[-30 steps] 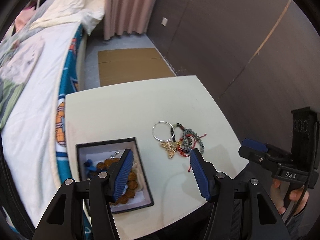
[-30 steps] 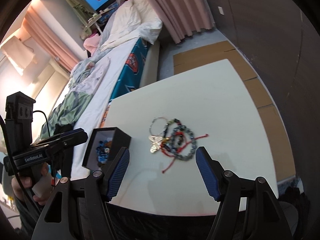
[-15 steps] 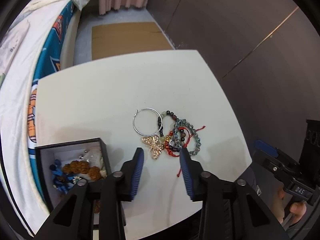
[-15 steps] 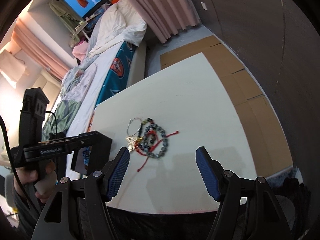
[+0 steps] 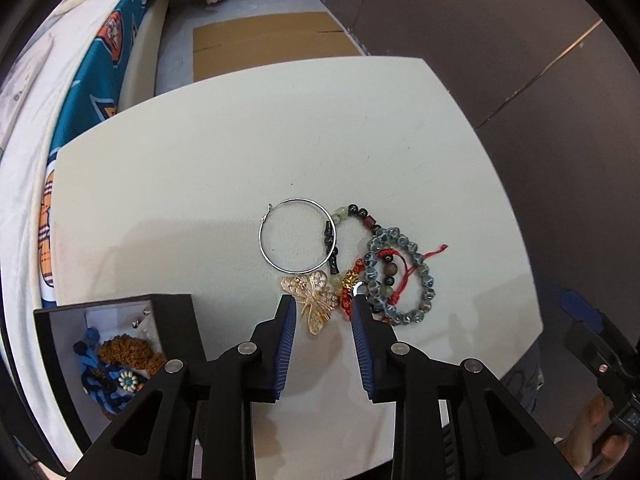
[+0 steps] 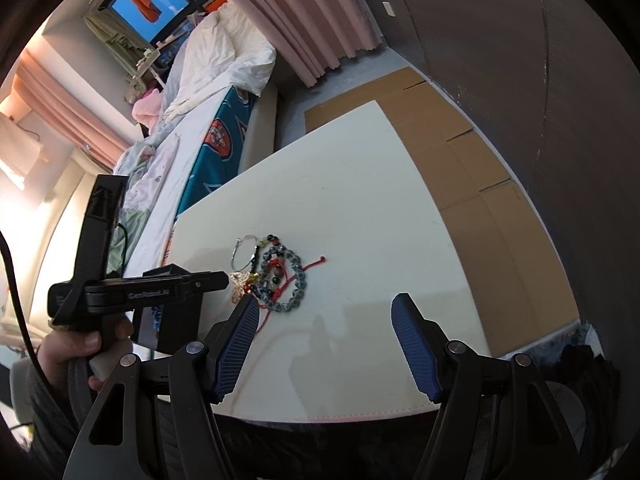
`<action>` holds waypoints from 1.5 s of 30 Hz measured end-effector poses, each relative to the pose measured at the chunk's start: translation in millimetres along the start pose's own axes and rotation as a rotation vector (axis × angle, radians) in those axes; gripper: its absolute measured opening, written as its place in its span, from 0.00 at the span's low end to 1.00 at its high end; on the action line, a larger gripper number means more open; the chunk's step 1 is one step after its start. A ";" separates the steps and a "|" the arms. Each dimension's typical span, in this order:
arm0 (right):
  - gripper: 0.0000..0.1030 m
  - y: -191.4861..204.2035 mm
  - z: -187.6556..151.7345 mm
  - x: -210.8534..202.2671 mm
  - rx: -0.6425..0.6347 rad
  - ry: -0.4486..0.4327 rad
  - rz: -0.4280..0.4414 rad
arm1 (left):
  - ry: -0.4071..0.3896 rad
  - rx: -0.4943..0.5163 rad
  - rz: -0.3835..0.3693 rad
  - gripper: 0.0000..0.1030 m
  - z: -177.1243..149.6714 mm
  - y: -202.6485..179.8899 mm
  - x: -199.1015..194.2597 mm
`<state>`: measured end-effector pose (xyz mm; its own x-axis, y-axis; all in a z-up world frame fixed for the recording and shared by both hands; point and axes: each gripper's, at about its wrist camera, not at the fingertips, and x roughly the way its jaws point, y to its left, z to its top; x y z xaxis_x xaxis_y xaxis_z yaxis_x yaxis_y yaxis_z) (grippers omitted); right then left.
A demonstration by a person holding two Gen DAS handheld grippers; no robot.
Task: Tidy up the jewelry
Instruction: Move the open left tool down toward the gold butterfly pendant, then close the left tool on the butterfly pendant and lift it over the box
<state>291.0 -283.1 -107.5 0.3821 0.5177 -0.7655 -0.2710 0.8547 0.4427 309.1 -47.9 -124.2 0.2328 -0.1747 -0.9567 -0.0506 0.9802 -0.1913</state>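
Note:
A tangle of jewelry lies mid-table: a silver hoop (image 5: 294,240), a gold butterfly brooch (image 5: 314,298), a blue-grey bead bracelet (image 5: 404,276) and a red cord bracelet (image 5: 434,252). My left gripper (image 5: 322,306) points steeply down over the pile. Its jaws are closing, with the brooch between the fingertips and the pads apart from it. In the right wrist view the pile (image 6: 276,272) lies beyond my right gripper (image 6: 324,308), which stands open and empty over the table's near edge. The left gripper (image 6: 224,278) reaches the pile from the left there.
A black box (image 5: 176,320) with blue cord and brown beads inside sits at the white table's (image 5: 200,168) near left corner. A bed (image 5: 92,76) runs along the left side. Flat cardboard (image 5: 272,40) covers the floor beyond, and a dark wall (image 5: 520,60) stands on the right.
My left gripper has swung from the box to the pile and dropped closer, its jaws narrowing around the butterfly brooch. The right gripper has drifted a little and stayed open.

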 end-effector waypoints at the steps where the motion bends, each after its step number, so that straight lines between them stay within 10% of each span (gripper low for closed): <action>1: 0.67 -0.1 -0.7 -0.9 -0.004 -0.001 -0.004 | -0.002 0.009 0.021 0.29 0.4 -1.4 3.0; 16: 0.67 6.0 -2.2 0.9 -0.028 0.014 -0.004 | 0.016 -0.023 0.005 0.16 -1.7 10.7 25.6; 33: 0.67 53.9 -0.4 39.4 -0.139 0.079 0.038 | -0.170 -0.028 -0.064 0.12 -14.4 31.3 -48.0; 40: 0.32 81.2 -0.3 68.2 -0.241 0.137 0.056 | -0.214 -0.042 -0.063 0.12 -30.7 45.4 -70.6; 45: 0.30 91.2 1.9 85.8 -0.277 0.163 0.031 | -0.243 -0.063 -0.057 0.12 -42.0 60.3 -84.8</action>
<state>300.8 -160.7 -131.9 0.2298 0.5111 -0.8283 -0.5192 0.7842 0.3398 245.5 22.1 -63.8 0.4631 -0.1944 -0.8647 -0.0891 0.9605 -0.2636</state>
